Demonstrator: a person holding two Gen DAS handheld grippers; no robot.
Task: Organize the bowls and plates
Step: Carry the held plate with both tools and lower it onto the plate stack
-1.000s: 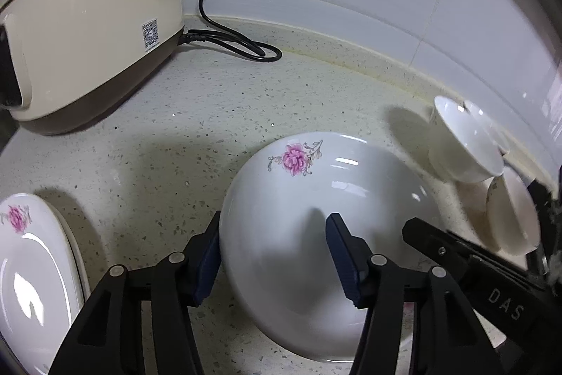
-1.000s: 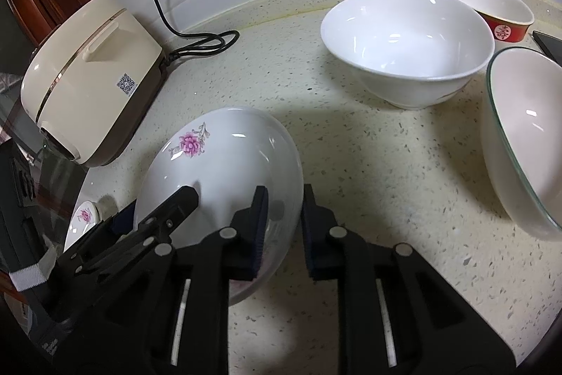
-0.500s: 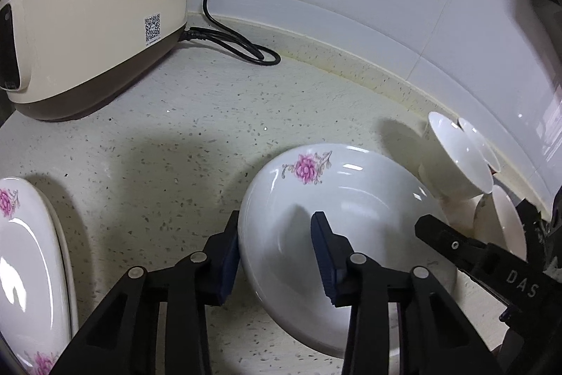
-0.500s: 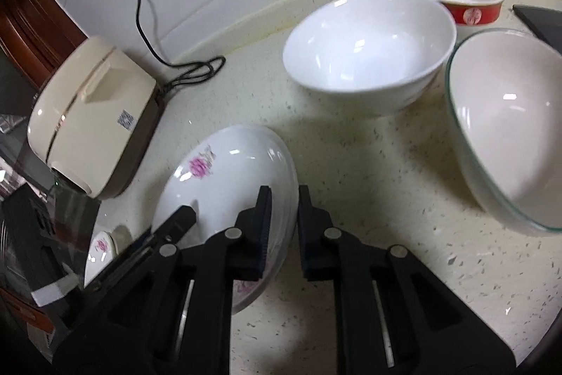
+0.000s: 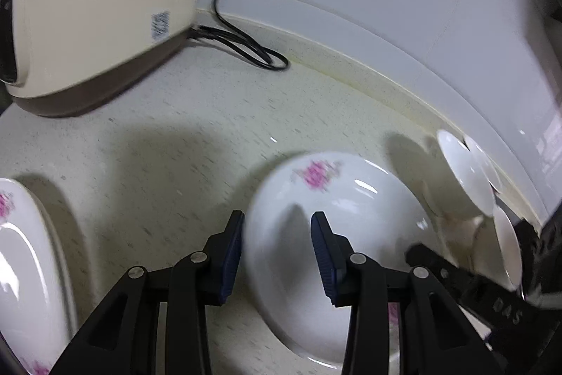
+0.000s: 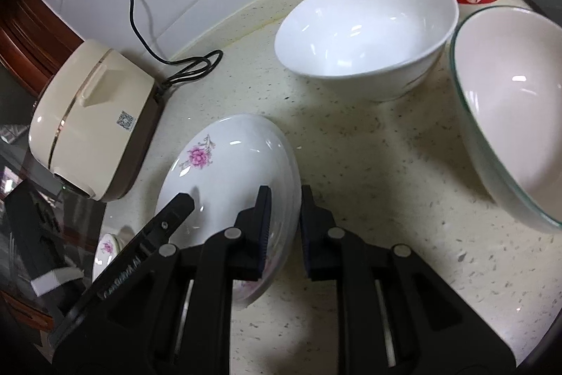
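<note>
Right wrist view: speckled countertop (image 6: 379, 171) lies bare between the flowered plate (image 6: 228, 178) and the bowls, ending at the tiled backsplash. The right gripper (image 6: 284, 220), jaws easing apart, straddles the tilted plate's right rim. The left gripper (image 5: 277, 255), narrowly parted, brackets its left rim; contact is unclear. A white bowl (image 6: 365, 30), glass-rimmed bowl (image 6: 509, 108) and rice cooker (image 6: 91, 122) crowd nearby.
</note>
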